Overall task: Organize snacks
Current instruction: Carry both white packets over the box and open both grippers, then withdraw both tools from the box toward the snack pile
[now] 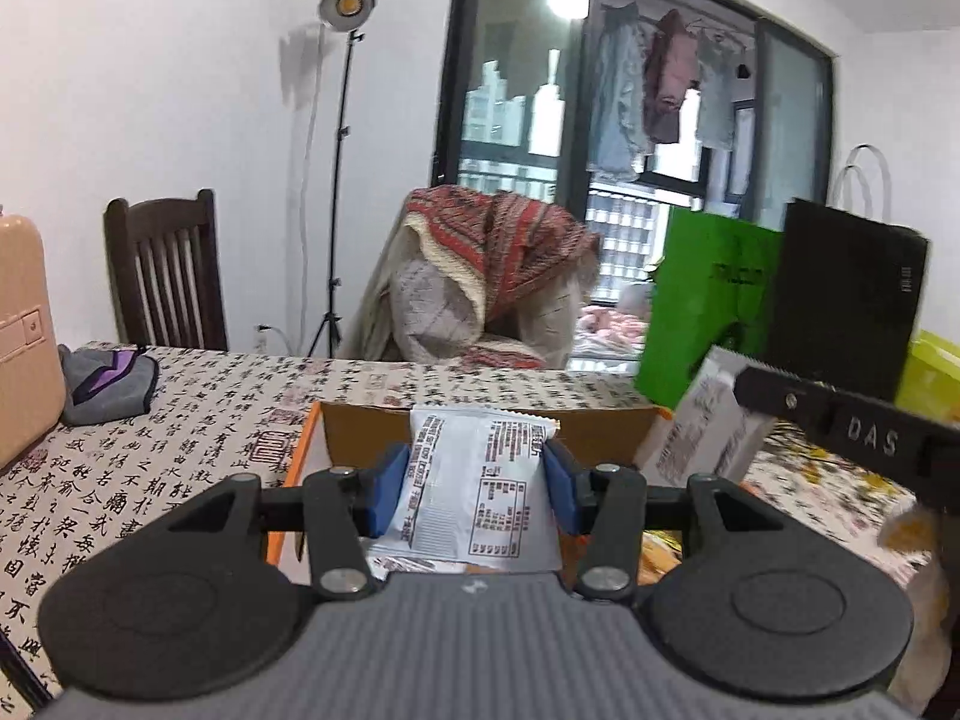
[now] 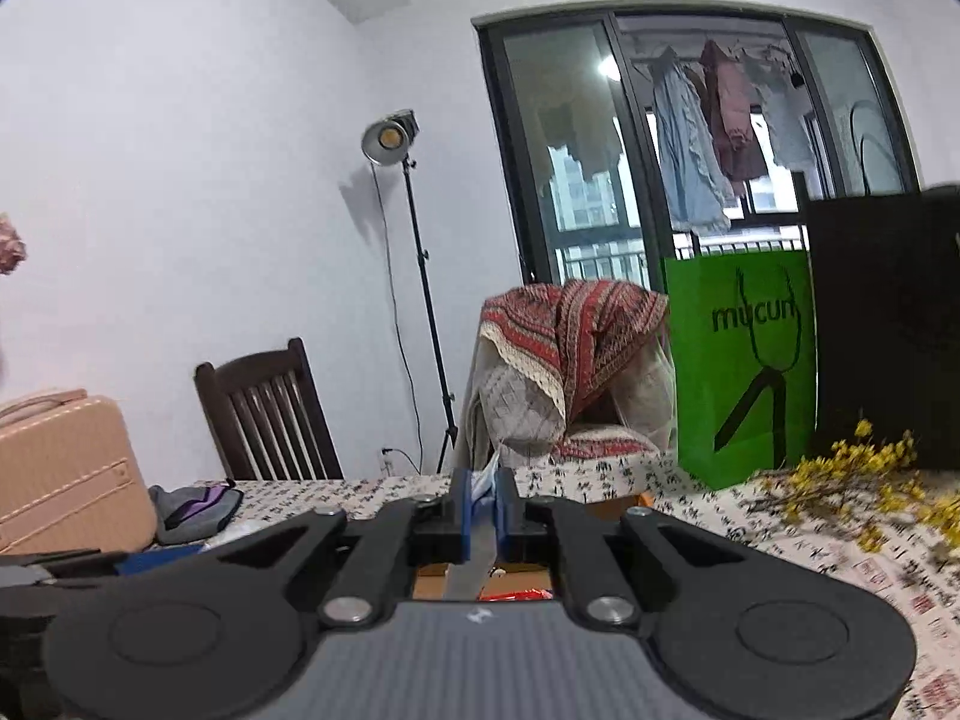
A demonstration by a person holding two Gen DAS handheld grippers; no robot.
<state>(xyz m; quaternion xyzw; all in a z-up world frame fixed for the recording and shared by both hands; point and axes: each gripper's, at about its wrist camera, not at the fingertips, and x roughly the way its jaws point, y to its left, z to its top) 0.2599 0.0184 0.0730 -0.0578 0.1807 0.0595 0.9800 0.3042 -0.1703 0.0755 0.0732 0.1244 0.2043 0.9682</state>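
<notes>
My left gripper [image 1: 477, 483] is shut on a white snack packet [image 1: 474, 480] with black print and holds it above an open cardboard box [image 1: 600, 432] with an orange rim. My right gripper [image 2: 483, 510] is shut edge-on on another white snack packet [image 2: 474, 558]; that packet [image 1: 708, 426] and the gripper's black arm also show at the right of the left wrist view. The box [image 2: 522, 579] lies below the right gripper, with something red inside.
The table [image 1: 150, 456] has a calligraphy-print cloth. A tan case [image 1: 21, 330] and a grey-purple cloth [image 1: 108, 381] lie at left. A green bag [image 2: 744, 366], a black bag [image 2: 882, 324] and yellow flowers [image 2: 852, 486] stand at right. Chairs stand behind.
</notes>
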